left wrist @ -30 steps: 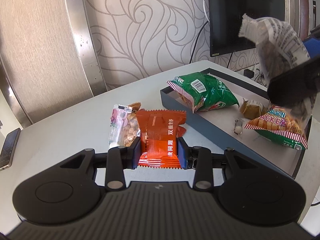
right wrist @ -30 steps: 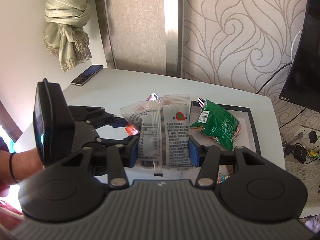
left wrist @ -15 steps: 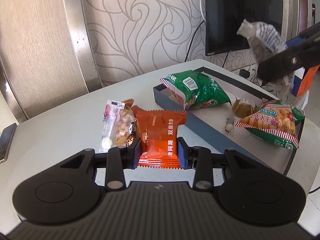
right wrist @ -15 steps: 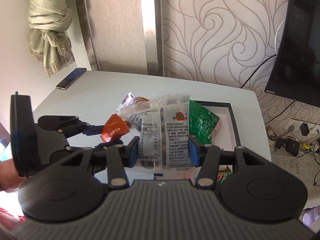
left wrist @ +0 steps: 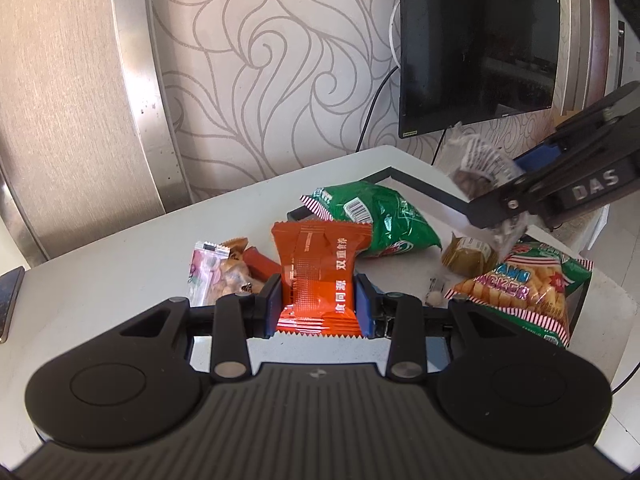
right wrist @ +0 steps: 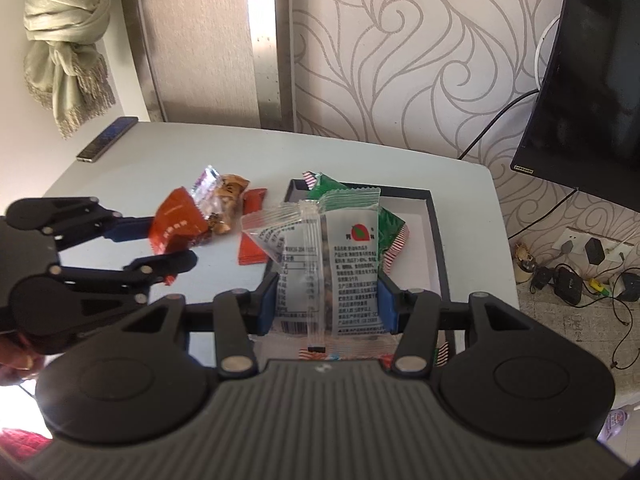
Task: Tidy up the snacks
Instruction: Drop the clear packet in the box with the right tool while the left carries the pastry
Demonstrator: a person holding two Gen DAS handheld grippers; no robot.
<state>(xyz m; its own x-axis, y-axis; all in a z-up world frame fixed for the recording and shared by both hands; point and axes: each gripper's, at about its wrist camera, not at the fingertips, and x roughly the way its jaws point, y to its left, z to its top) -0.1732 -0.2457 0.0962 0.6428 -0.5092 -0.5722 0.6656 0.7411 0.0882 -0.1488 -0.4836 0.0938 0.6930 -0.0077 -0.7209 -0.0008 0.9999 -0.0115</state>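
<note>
Left wrist view: left gripper (left wrist: 319,298) pinched a crinkly orange foil packet (left wrist: 318,276) between its jaws. Right gripper (right wrist: 327,304) clamped a clear printed plastic nut pouch (right wrist: 324,268); beyond its jaws, a dark-rimmed tray (right wrist: 434,216) held a glossy green bag (right wrist: 390,228).

Both grippers' jaws clamped, tilted downward

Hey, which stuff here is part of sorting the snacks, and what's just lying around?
Part of the job:
orange packet in the left gripper
clear nut packet in the right gripper
green bag
cracker bag
loose snacks on the table
black tray

Just lying about:
phone
monitor
scarf
</note>
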